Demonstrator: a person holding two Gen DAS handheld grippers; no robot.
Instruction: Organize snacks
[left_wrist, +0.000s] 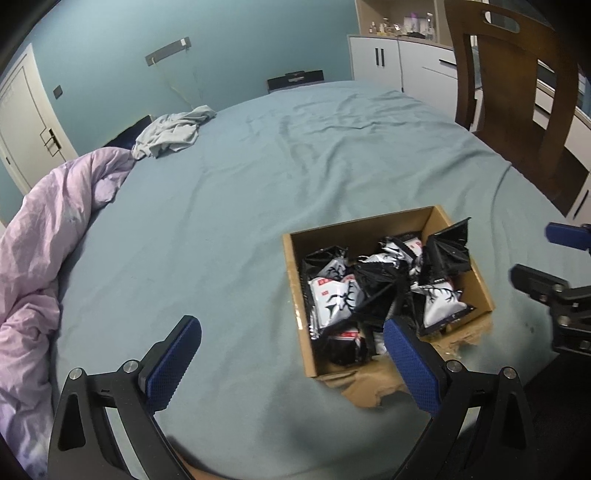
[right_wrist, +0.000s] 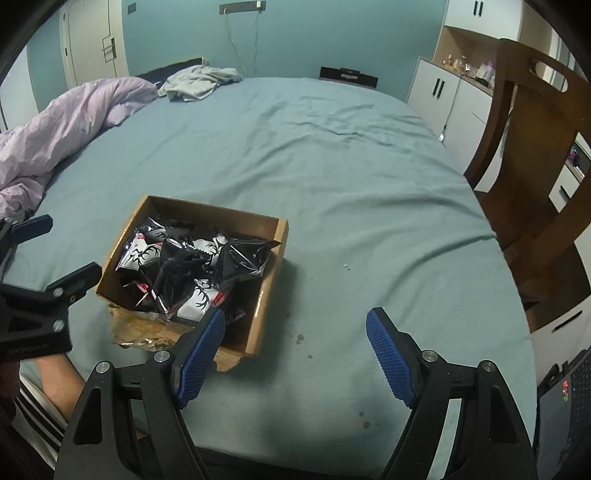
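A cardboard box sits on the bed, on the near part of the blue-green sheet. It is open at the top, and its near wall is torn down into a ragged flap lying on the sheet. Inside it is a loose heap of snack packets, some glossy black, some white with a black antler design and a bit of red. One black packet pokes up above the far right corner of the box in my left camera's view.

My left gripper hovers over the sheet with its jaws spread wide and holding nothing. Its right blue pad overlaps the near edge of the box in that view; its left pad is over bare sheet.

My right gripper is also wide open and empty. Its left pad lies over the box's near right corner in the picture, its right pad over the sheet, where a few small brown spots show.

Farther off, a crumpled lilac duvet is bunched along the left side of the bed, with a grey garment near the head end. A wooden chair stands at the right side, white cabinets behind it, and a teal wall beyond the bed.
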